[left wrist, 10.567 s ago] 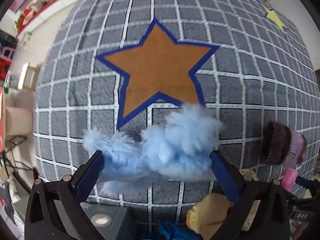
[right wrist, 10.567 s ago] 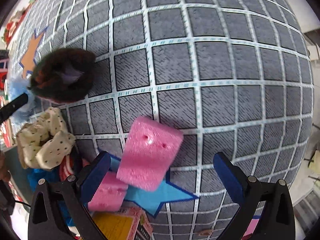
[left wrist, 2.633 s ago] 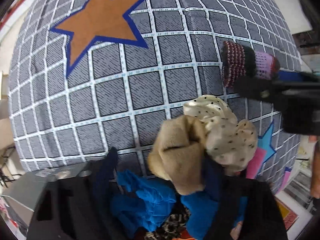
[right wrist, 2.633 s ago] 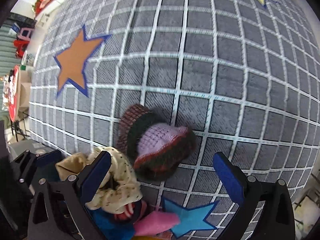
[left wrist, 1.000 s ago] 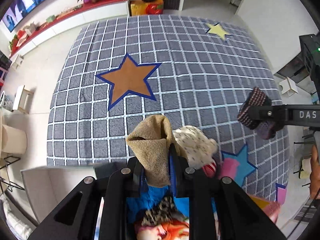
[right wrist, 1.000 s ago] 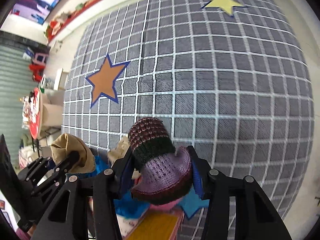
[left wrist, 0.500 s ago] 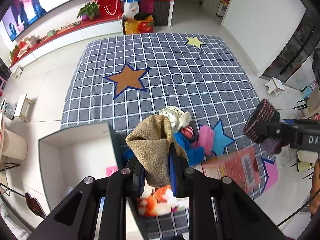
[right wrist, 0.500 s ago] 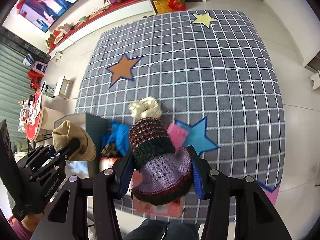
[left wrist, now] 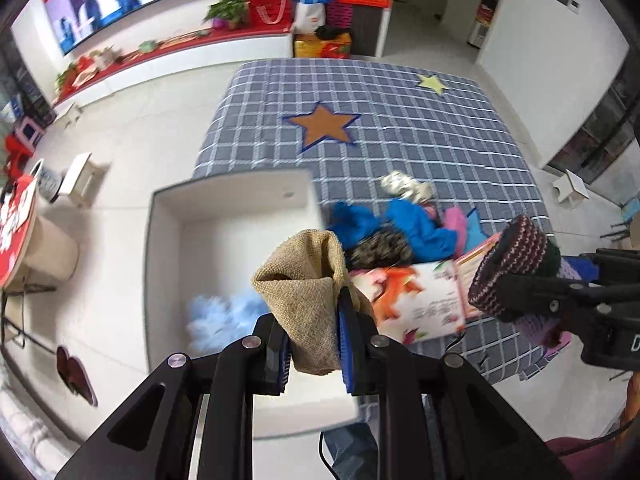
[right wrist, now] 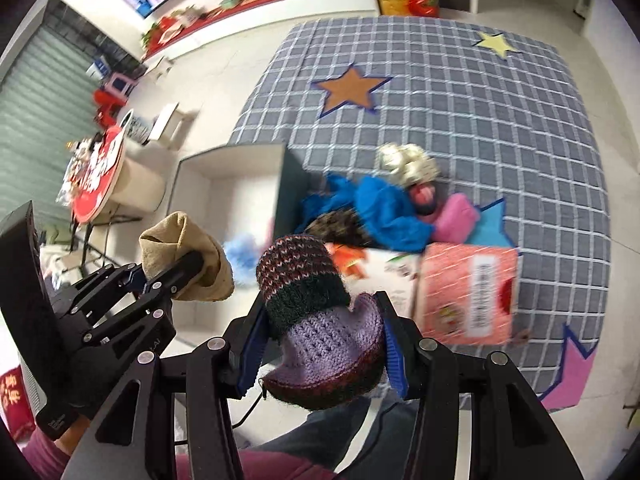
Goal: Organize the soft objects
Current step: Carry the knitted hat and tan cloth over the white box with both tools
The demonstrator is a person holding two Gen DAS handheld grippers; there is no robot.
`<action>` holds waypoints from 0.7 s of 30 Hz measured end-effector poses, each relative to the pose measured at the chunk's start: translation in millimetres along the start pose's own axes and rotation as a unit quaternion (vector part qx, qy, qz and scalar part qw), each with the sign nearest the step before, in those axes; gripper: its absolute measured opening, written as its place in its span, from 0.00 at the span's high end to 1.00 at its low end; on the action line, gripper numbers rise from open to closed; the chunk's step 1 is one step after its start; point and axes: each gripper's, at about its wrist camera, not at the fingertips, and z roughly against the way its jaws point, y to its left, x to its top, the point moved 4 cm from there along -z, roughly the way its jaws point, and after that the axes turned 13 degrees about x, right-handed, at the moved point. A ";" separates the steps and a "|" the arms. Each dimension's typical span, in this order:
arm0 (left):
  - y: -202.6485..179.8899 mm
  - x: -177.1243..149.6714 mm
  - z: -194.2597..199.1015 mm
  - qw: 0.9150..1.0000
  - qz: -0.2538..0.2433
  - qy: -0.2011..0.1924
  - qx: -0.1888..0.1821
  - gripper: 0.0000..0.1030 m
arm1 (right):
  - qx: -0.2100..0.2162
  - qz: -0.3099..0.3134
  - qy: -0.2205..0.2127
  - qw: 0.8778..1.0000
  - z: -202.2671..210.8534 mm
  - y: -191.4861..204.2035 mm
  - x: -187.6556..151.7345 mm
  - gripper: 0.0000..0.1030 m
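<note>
One white open box (left wrist: 224,216) on the floor holds one fluffy pale-blue piece (left wrist: 224,316). The left gripper (left wrist: 314,344) pinches one tan burlap cloth (left wrist: 308,292) above it; the right gripper (right wrist: 320,344) clamps one striped knitted hat (right wrist: 316,312).

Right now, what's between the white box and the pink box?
In the right wrist view, a pile of soft things lies between the white box and the pink box: blue cloth, a dark spotted piece.

A grey checked rug (left wrist: 420,136) (stars printed on it) covers the pale floor (left wrist: 152,136). On its near edge lies a heap of soft things (left wrist: 400,224) beside a pink box (right wrist: 468,288); a white bin (left wrist: 224,232) stands left.
</note>
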 end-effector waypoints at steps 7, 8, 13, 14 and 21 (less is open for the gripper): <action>35.2 -27.8 -4.7 0.999 0.036 0.017 0.014 0.79 | 0.004 0.035 0.036 0.999 -30.3 32.7 -9.8 0.50; 38.5 -30.5 -5.2 0.999 0.040 0.019 0.015 0.79 | 0.003 0.039 0.039 0.998 -33.0 36.6 -10.1 0.50; 50.8 -37.2 -4.8 0.998 0.058 0.019 0.016 0.79 | 0.000 0.052 0.049 0.997 -41.6 49.0 -11.5 0.50; 54.0 -38.3 -5.2 0.998 0.061 0.019 0.015 0.79 | -0.001 0.055 0.051 0.997 -43.0 51.1 -11.5 0.50; 67.7 -40.1 -8.8 0.996 0.076 0.021 0.028 0.79 | -0.007 0.074 0.062 0.995 -52.5 66.0 -8.1 0.50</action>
